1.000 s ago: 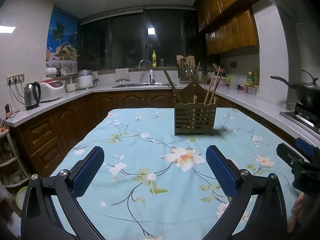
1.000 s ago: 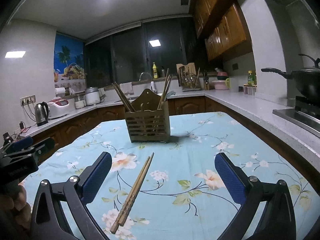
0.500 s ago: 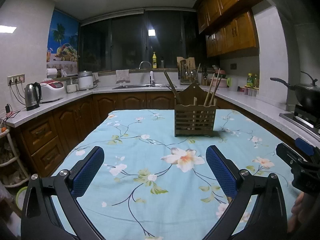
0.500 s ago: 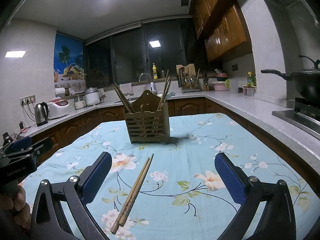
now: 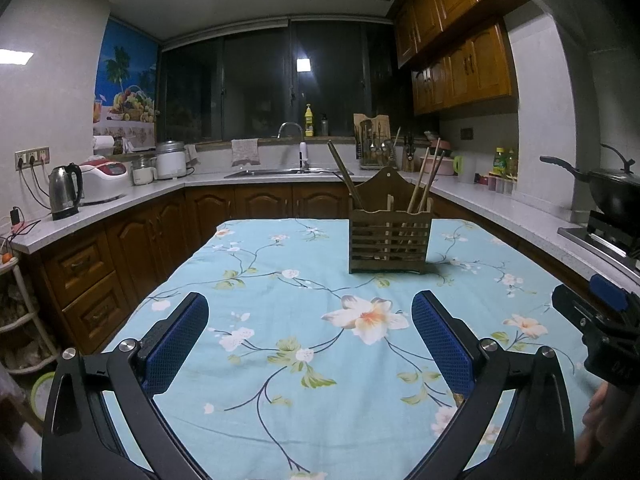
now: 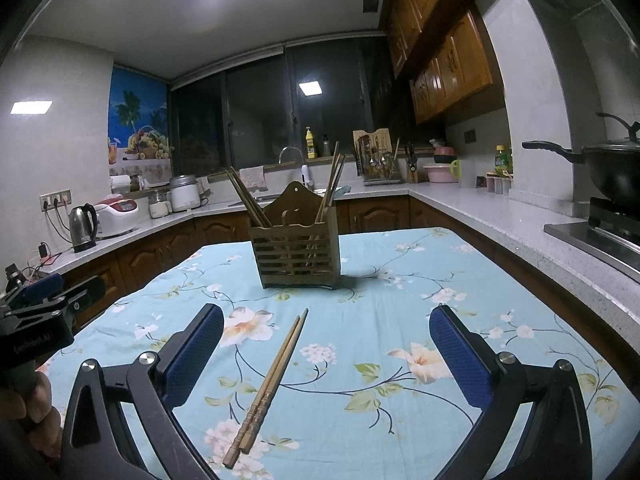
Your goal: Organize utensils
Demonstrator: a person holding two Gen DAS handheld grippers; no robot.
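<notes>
You had both claws spread wide and holding nothing. Your right gripper (image 6: 326,344) hovered low over the floral tablecloth (image 6: 400,280), and the pair of wooden chopsticks (image 6: 267,386) lay flat on the cloth between its blue pads (image 6: 192,354), nearer the left one. The two sticks lay touching side by side, thick turned ends toward you and tips pointing at the wooden chopstick holder (image 6: 298,254), which stood upright well beyond them with other chopsticks leaning in both its compartments.

Your left gripper (image 5: 310,344) was held over bare cloth with nothing between its pads (image 5: 176,340); from that side the holder (image 5: 389,240) stood ahead and slightly right.

The step in hand looked to be picking up the loose pair. To do it well, you needed to shift the right gripper a little leftward so the sticks sat centred, and turn it so the pads closed across both sticks rather than along them. Gripping near the thick ends would probably have left the tips free to drop into a slot. Thin sticks on soft cloth could roll apart or snag fabric, so a low, level, slow close was the safer choice. The left claw could have steadied the holder.
</notes>
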